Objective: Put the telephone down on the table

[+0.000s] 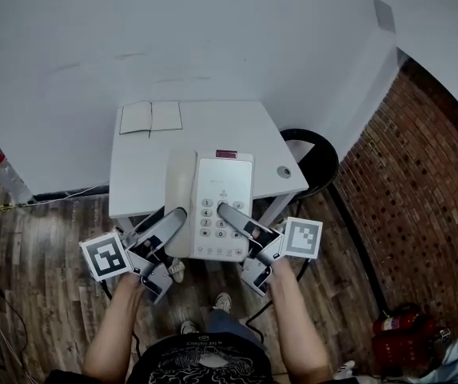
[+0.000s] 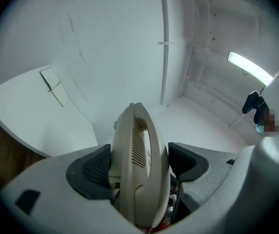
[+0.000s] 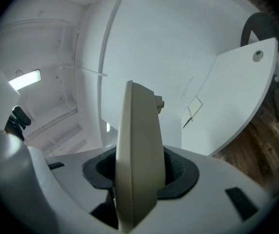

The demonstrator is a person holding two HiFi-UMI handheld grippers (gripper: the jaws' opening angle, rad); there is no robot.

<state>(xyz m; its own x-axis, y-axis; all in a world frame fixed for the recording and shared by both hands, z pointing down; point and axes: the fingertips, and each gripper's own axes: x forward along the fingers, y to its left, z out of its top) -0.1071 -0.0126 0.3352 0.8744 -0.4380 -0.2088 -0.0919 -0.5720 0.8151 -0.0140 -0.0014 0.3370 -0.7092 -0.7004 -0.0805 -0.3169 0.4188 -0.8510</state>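
Note:
A beige push-button telephone (image 1: 221,206) with its handset on the left hangs in the air over the near edge of the white table (image 1: 137,178). My left gripper (image 1: 177,214) is shut on its handset side; in the left gripper view the handset (image 2: 139,155) stands edge-on between the dark pads (image 2: 93,167). My right gripper (image 1: 227,210) is shut on the phone's right side, one finger lying across the keypad. Seen from the right gripper, the phone's edge (image 3: 137,145) fills the gap between the pads. The under-side fingers are hidden.
An open notebook (image 1: 150,117) lies at the table's far left corner. A round grommet (image 1: 284,171) sits near the right edge. A black round stool (image 1: 318,157) stands right of the table, by a brick wall (image 1: 420,182). White walls rise behind, wood floor below.

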